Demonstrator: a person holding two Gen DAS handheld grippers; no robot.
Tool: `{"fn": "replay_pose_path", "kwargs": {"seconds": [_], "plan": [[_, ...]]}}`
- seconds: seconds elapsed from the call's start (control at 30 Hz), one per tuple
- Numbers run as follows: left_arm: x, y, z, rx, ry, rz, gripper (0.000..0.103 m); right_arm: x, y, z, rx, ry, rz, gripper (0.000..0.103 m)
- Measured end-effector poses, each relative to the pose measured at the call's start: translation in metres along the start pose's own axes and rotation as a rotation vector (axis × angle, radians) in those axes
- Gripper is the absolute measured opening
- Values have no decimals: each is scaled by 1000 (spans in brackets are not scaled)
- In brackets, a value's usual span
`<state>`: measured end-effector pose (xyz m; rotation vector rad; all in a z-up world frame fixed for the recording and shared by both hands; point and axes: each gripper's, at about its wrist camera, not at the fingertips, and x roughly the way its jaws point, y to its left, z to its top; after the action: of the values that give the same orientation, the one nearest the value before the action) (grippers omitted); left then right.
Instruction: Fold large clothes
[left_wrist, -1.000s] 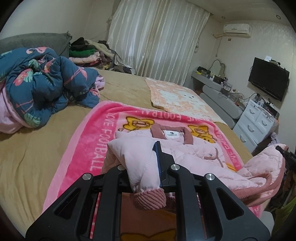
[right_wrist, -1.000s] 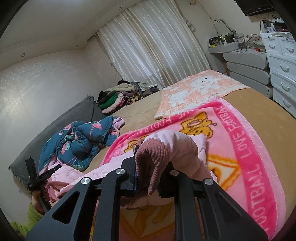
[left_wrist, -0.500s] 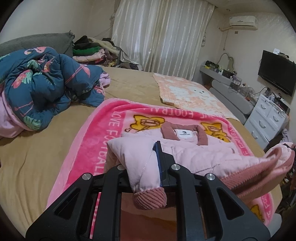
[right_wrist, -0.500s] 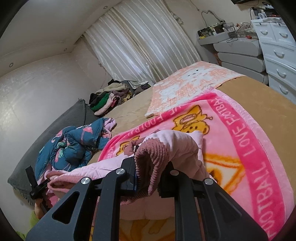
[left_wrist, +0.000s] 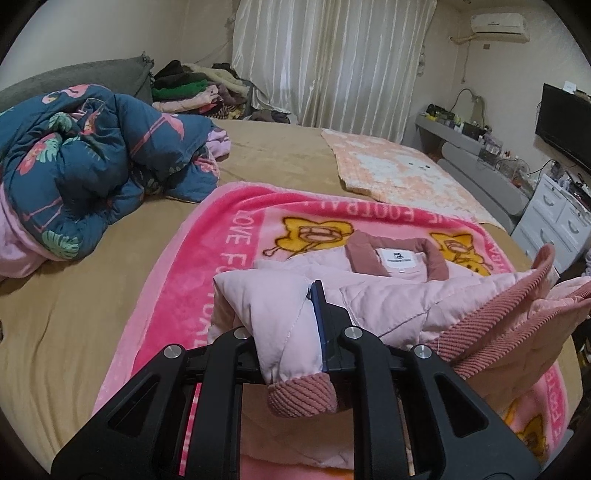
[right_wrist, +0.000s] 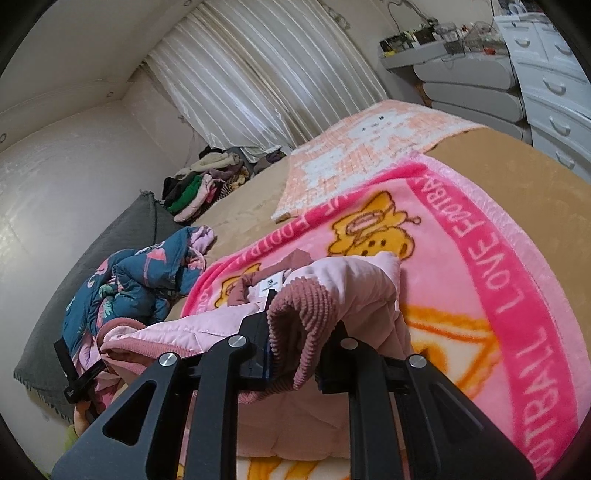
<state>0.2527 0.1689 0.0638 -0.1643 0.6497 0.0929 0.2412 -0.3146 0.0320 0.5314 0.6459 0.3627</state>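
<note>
We hold the jacket (left_wrist: 406, 295) at both bottom corners, lifted just above the pink blanket (left_wrist: 207, 266) on the bed (left_wrist: 74, 314). Its collar end lies flat on the blanket, label up, while the near half hangs between our two hands.

The left hand-held gripper (left_wrist: 291, 332) is clamped on a quilted corner just above the ribbed hem (left_wrist: 303, 398), which sticks out below the jaws. The right hand-held gripper (right_wrist: 295, 339) is clamped the same way on the ribbed hem at the other corner, with the cloth bunched over the top of the jaws.

The jacket looks padded and soft, light for its bulk. We judge the smooth quilted shell rather slippery, so the thicker ribbed band is the better place to grip: it gives the pads something to bite on. Because the padding is springy, a fold will likely puff back unless it is laid down flat and pressed.

The hem sags between our hands, so we would keep them well apart to hold that edge taut, then carry it toward the collar (left_wrist: 399, 254). The risk is one corner creeping out of the jaws and the fold landing crooked.
</note>
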Motion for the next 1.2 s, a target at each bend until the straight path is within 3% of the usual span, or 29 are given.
{"fn": "replay_pose_path", "kwargs": {"seconds": [0.43, 0.5, 0.53, 0.6, 0.67, 0.77, 0.9, 1.07, 1.2], "plan": [[46, -2, -2, 11, 42, 34, 10, 40, -25, 5, 98, 49, 26, 21], [53, -2, -2, 12, 50, 40, 10, 43, -28, 6, 128, 49, 62, 28], [56, -2, -3, 13, 55, 43, 10, 44, -31, 7, 147, 50, 92, 37], [62, -2, -4, 14, 62, 47, 10, 47, -33, 8, 166, 48, 130, 67], [67, -1, -5, 14, 70, 49, 10, 47, -30, 9, 150, 43, 113, 75], [72, 0, -6, 11, 76, 47, 11, 45, -26, 6, 118, 35, 98, 76], [78, -2, -8, 7, 81, 47, 13, 40, -20, -8, 24, 9, 25, 83], [77, -4, -8, 0, 73, 53, 15, 50, -6, -41, -212, 30, -202, 85], [71, -6, -6, -11, 64, 36, 22, 63, -6, -67, -279, 63, -257, 85]]}}
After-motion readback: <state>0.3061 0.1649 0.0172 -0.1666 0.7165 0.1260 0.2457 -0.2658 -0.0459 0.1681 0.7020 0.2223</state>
